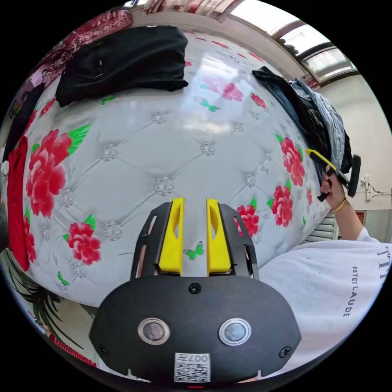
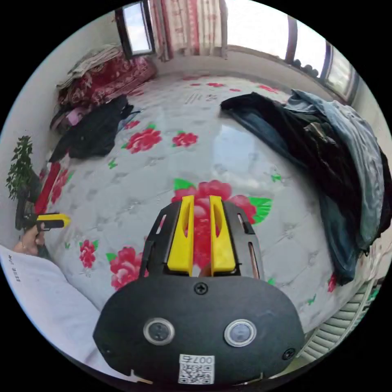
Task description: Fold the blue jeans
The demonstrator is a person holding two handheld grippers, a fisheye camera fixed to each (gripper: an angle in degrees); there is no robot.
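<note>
Left gripper view: the left gripper (image 1: pixel 194 204) occupies the lower centre of the frame, its two yellow jaws parted by a narrow gap and grasping nothing, poised above the white quilted mattress (image 1: pixel 163 163), which is printed with red flowers and green butterflies. At the lower right lies the person's white sleeve (image 1: pixel 326 281); above it, at the right edge, a hand (image 1: pixel 332 190) holds the right gripper (image 1: pixel 312 153), whose yellow tip points toward a heap of clothes; whether its jaws are parted cannot be told in this view. That heap, in the upper right of the frame, includes the blue jeans (image 1: pixel 286 98), draped over the mattress edge among darker and paler garments. A folded black garment (image 1: pixel 122 61) rests in the upper left, near the far side of the mattress, and a red cloth (image 1: pixel 16 196) runs along the left edge. Right gripper view: the right gripper (image 2: pixel 201 202) sits at the lower centre, jaws likewise slightly apart and empty, above a red flower print. At the left edge the other hand (image 2: pixel 26 243) holds the left gripper (image 2: pixel 53 221) beside the white sleeve (image 2: pixel 36 294). The blue jeans (image 2: pixel 269 134) lie in the right half of the frame, partly beneath a black garment and a pale grey-blue garment (image 2: pixel 351 139), well apart from both grippers. The folded black garment (image 2: pixel 96 128) appears in the upper left, with curtains (image 2: pixel 188 24) and windows (image 2: pixel 261 24) along the top.
</note>
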